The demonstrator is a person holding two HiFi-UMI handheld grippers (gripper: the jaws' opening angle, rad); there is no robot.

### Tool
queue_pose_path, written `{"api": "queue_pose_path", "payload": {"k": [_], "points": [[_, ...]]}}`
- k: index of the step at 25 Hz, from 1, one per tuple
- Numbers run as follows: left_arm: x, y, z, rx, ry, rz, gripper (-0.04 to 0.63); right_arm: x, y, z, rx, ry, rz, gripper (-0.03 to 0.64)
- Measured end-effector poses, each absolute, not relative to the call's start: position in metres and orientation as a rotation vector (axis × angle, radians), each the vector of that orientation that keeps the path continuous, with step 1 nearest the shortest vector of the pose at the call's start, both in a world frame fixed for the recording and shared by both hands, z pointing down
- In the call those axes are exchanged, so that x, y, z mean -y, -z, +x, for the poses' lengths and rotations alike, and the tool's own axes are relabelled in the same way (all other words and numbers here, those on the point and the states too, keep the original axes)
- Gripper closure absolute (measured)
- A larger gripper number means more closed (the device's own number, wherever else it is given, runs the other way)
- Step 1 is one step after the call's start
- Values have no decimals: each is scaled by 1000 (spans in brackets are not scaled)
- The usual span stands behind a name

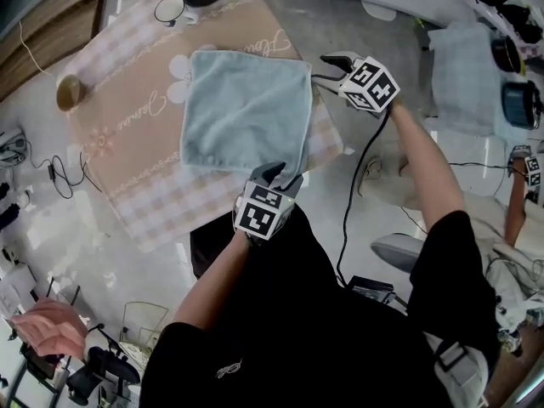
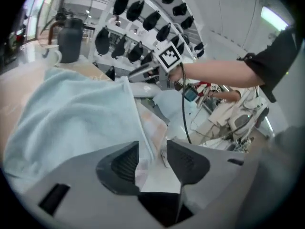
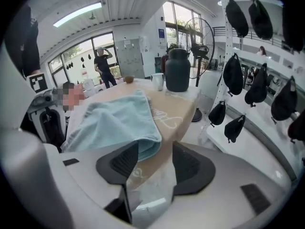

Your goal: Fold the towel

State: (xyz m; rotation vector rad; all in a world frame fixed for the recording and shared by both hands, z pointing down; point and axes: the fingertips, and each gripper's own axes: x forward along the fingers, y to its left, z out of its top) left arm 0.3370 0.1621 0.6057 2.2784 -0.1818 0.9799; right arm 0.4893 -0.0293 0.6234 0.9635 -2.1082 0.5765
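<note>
Towel (image 1: 246, 109) spread flat, near corner hidden by left tongs (image 1: 284, 174)

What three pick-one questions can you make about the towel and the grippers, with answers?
1. Where does the towel lie?
A. on the checked tablecloth
B. on the floor
C. over a chair

2. What colour is the towel?
A. red
B. light blue
C. black

3. How do the left gripper's jaws stand?
A. shut on the towel
B. apart
C. out of view

Answers:
1. A, the head view shows it spread flat on the tablecloth.
2. B, it looks light blue in every view.
3. B, the left gripper view shows a gap between the jaws at the towel's corner.
</note>
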Motion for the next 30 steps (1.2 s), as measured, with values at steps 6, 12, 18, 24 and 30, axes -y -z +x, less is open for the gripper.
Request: {"api": "queue_pose_path", "payload": {"k": [6, 12, 18, 24, 30], "points": [[-77, -600, 236, 592, -889, 2200, 430, 88, -587, 433, 2210, -503, 827, 414], [-36, -611, 146, 849, -807, 2046, 430, 130, -558, 398, 2197, -463, 640, 414], [-22, -619, 117, 984, -702, 1913, 430, 146, -556, 347, 2212, -436, 554, 414], [-15, -637, 98, 1079, -616, 1780, 430, 168, -595, 278, 2187, -519, 494, 414], [-6, -658, 94, 1077, -620, 1741, 430, 186, -626, 256, 2070, -475, 428, 414]]}}
